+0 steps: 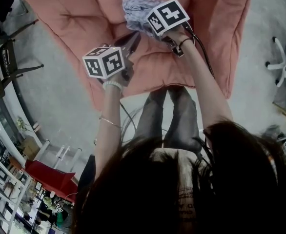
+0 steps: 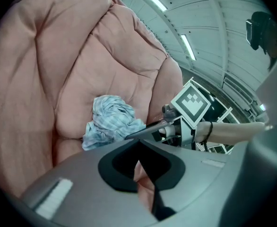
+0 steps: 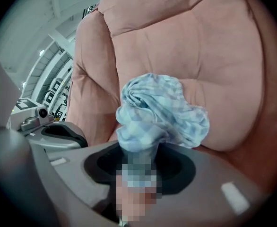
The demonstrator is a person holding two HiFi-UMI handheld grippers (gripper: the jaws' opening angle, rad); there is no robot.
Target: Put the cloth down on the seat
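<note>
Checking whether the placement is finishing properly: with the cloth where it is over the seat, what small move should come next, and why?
Likely open the right claw and let go. The blue checked cloth is bunched between its jaws and appears to rest on the pink seat cushion, so releasing should leave it there.

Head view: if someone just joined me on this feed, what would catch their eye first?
The big pink padded seat fills the top of the head view, with a crumpled blue-checked cloth bunched against its middle. The right gripper has the cloth's gathered end between its jaws. The left gripper sits just left of it, jaws together and empty.
</note>
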